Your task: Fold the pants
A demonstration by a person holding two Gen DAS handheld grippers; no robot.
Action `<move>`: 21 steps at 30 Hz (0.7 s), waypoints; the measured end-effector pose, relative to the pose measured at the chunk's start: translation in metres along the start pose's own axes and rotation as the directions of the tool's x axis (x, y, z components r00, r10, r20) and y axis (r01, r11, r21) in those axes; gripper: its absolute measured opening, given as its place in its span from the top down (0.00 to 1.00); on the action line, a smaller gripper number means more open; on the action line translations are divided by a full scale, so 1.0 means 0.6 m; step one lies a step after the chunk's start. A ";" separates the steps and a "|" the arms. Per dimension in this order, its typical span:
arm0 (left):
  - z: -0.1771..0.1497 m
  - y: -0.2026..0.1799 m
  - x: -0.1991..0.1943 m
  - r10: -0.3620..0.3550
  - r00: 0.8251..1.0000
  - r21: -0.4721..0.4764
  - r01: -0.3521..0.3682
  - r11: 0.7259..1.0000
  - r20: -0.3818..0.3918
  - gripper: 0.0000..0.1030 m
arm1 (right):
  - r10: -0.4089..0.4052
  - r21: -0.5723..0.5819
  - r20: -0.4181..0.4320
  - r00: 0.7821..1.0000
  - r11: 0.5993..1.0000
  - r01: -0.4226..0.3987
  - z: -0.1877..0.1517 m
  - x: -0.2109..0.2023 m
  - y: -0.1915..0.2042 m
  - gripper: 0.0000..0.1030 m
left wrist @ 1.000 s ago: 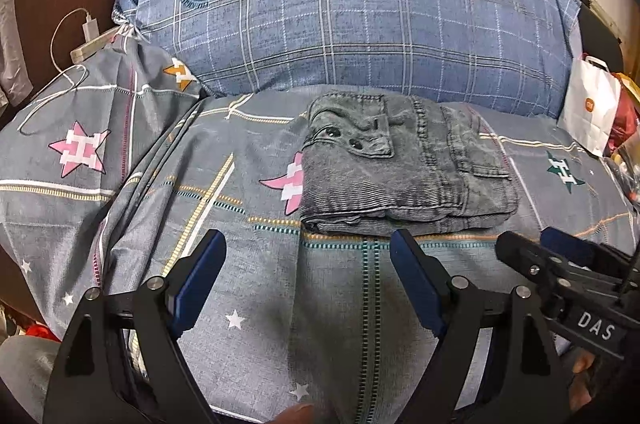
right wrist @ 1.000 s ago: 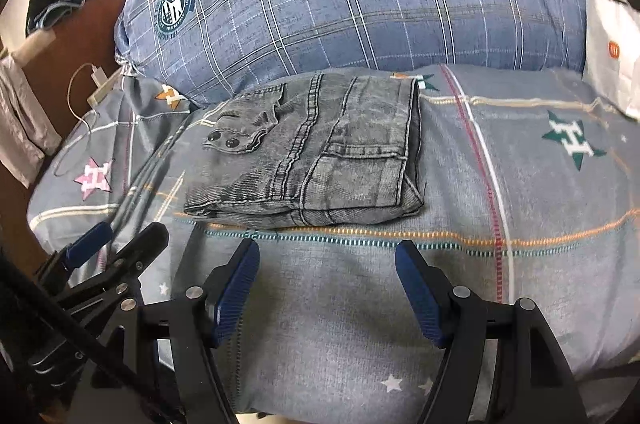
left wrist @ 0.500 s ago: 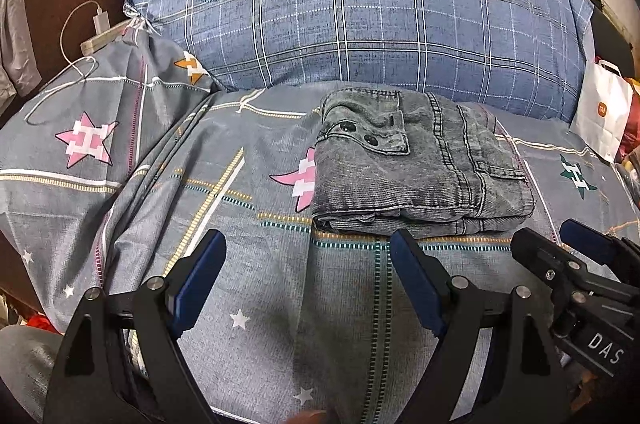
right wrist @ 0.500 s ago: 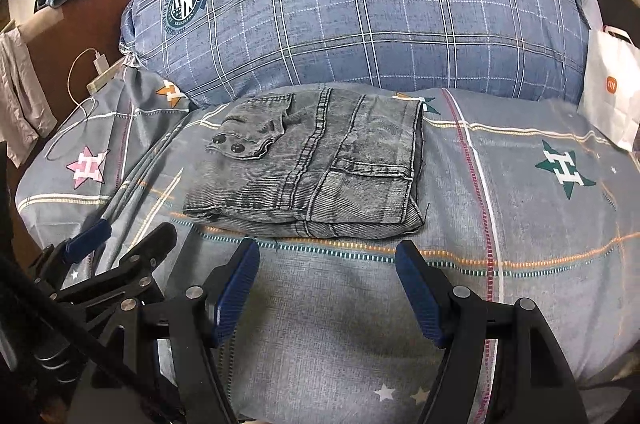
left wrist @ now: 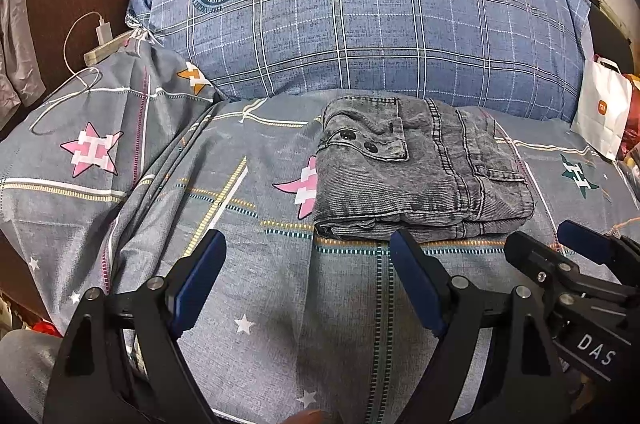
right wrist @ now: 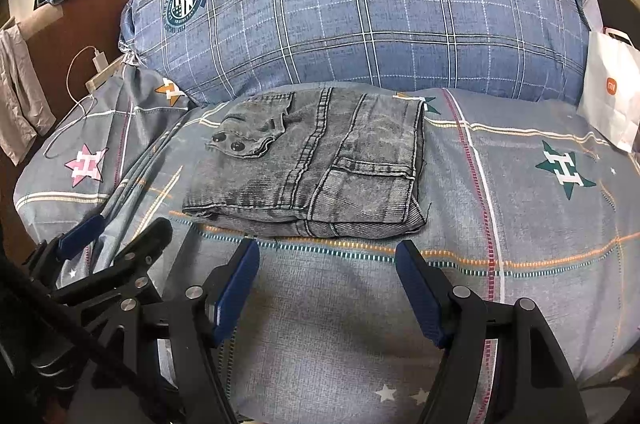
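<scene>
The grey denim pants (left wrist: 420,168) lie folded into a compact rectangle on the grey patterned bedsheet (left wrist: 260,264), just in front of the big blue plaid pillow. They also show in the right wrist view (right wrist: 312,168). My left gripper (left wrist: 308,264) is open and empty, hovering over the sheet short of the pants' near edge. My right gripper (right wrist: 326,272) is open and empty, also just short of the near edge. Each gripper shows in the other's view, the right one (left wrist: 560,256) and the left one (right wrist: 112,232).
A large blue plaid pillow (left wrist: 360,8) rises behind the pants. A white paper bag (left wrist: 604,112) stands at the right edge. A brown headboard (left wrist: 60,4) with a white charger and cable (left wrist: 102,36) is at the left. Clothes hang at the far left.
Both grippers have drawn back and risen a little from the folded pants, which now look farther away. The pants have not moved. Both grippers stay open.
</scene>
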State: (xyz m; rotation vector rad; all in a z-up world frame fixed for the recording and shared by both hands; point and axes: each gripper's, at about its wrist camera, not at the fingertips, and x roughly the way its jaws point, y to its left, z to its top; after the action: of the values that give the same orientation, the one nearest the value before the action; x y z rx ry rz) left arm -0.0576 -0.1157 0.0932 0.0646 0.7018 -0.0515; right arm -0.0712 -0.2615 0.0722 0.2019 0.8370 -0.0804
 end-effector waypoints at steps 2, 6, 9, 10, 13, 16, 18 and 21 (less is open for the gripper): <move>0.000 0.001 0.002 -0.005 1.000 -0.002 0.005 1.000 -0.005 0.18 | -0.002 0.003 -0.003 1.000 1.000 0.002 -0.001 0.003 -0.002 0.30; 0.000 0.000 0.004 0.000 1.000 -0.003 0.000 1.000 -0.008 0.18 | -0.001 0.017 -0.004 1.000 1.000 0.001 -0.001 0.002 -0.010 0.30; -0.002 -0.001 0.003 0.001 1.000 -0.003 -0.001 1.000 -0.009 0.18 | -0.003 0.025 -0.007 1.000 1.000 0.003 -0.001 0.002 -0.014 0.30; -0.002 -0.002 0.003 0.005 1.000 0.000 -0.005 1.000 -0.006 0.18 | -0.002 0.026 -0.011 1.000 1.000 0.003 -0.001 0.003 -0.015 0.30; -0.003 -0.003 0.004 0.011 1.000 0.004 -0.011 1.000 -0.007 0.18 | 0.001 0.027 -0.018 1.000 1.000 -0.001 -0.002 0.005 -0.016 0.30; -0.004 -0.001 0.006 0.011 1.000 -0.001 -0.011 1.000 -0.011 0.18 | -0.002 0.021 -0.018 1.000 1.000 0.002 -0.002 0.005 -0.014 0.30; -0.003 0.000 0.006 0.011 1.000 -0.002 -0.011 1.000 -0.012 0.18 | -0.002 0.018 -0.021 1.000 1.000 0.002 -0.003 0.006 -0.012 0.30; -0.003 0.002 0.006 0.007 1.000 -0.010 -0.007 1.000 -0.011 0.18 | -0.002 0.016 -0.022 1.000 1.000 0.003 -0.004 0.007 -0.012 0.30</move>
State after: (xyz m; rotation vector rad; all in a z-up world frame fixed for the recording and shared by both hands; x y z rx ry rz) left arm -0.0560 -0.1146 0.0896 0.0581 0.7125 -0.0408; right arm -0.0712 -0.2679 0.0666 0.2175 0.8590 -0.0874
